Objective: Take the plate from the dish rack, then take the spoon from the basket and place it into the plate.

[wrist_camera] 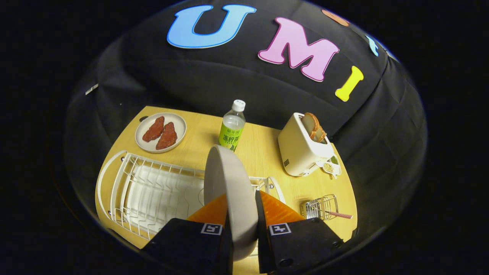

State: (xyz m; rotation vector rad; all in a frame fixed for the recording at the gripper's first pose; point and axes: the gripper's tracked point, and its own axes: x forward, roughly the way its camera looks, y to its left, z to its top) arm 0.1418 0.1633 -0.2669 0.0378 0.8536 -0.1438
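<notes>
We see the gripper (241,225) clenched on the upright plate (229,191) above the dish rack (153,191); the spoon (338,214) lies in the basket (319,208) near the desk's (263,152) edge.

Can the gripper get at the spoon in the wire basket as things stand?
Probably not yet: the gripper is shut on the plate, held on edge over the dish rack. The spoon in the basket lies unobstructed.

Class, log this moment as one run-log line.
gripper: shut on plate | plate: on edge, above dish rack | spoon: in basket | next: set plate down
</notes>
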